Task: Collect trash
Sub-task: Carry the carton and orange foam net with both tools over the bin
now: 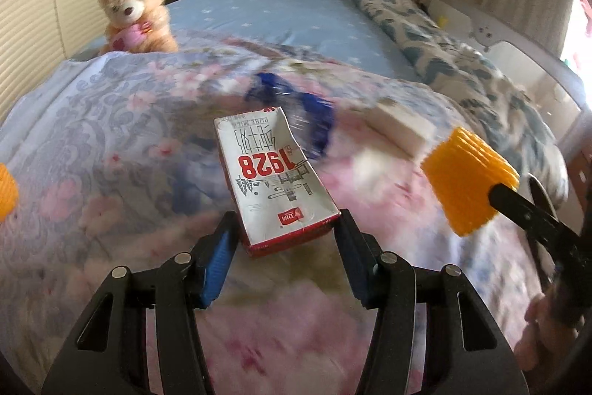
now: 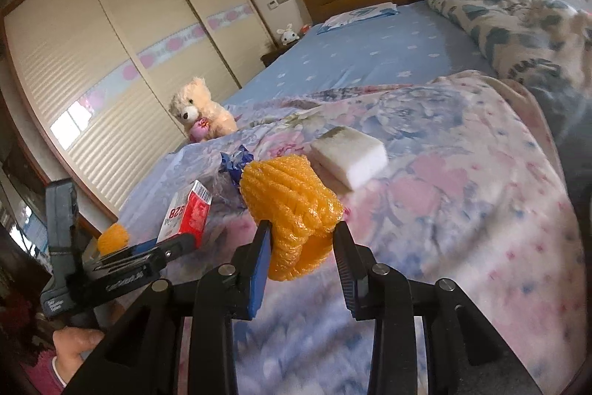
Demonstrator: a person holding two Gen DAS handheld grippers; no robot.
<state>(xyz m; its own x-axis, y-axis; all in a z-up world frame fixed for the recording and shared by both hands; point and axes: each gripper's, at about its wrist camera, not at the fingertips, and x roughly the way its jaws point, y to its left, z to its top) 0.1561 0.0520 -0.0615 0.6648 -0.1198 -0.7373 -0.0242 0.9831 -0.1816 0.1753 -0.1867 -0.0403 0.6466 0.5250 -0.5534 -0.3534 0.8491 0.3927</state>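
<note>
1. The left gripper (image 1: 286,236) is squeezing a milk box (image 1: 272,178). One blue pad pushes on each side of the box's near end, and the box looks lifted a little off the bed.
2. The right gripper (image 2: 301,247) is squeezing an orange foam net (image 2: 292,210), the kind that wraps fruit. The net is squashed between the two pads and puffs out above them.
3. In the right camera's view, the left gripper sits off to the left with the red side of the box showing, and a hand (image 2: 72,343) is under it.
4. More trash lies on the flowery blanket (image 1: 111,143). A blue wrapper (image 1: 292,99) is just behind the milk box. A white sponge (image 2: 349,156) is a bit farther back, near the right gripper.
5. A teddy bear (image 1: 135,13) sits at the far edge of the blanket. It looks like a toy, not trash.
6. I think the picking-up step is done for these two things.
7. Next, both need to go to a bin or bag. I cannot see one here, so it must be found first. The grip must stay tight on the way, because the foam net is soft and could slip.
</note>
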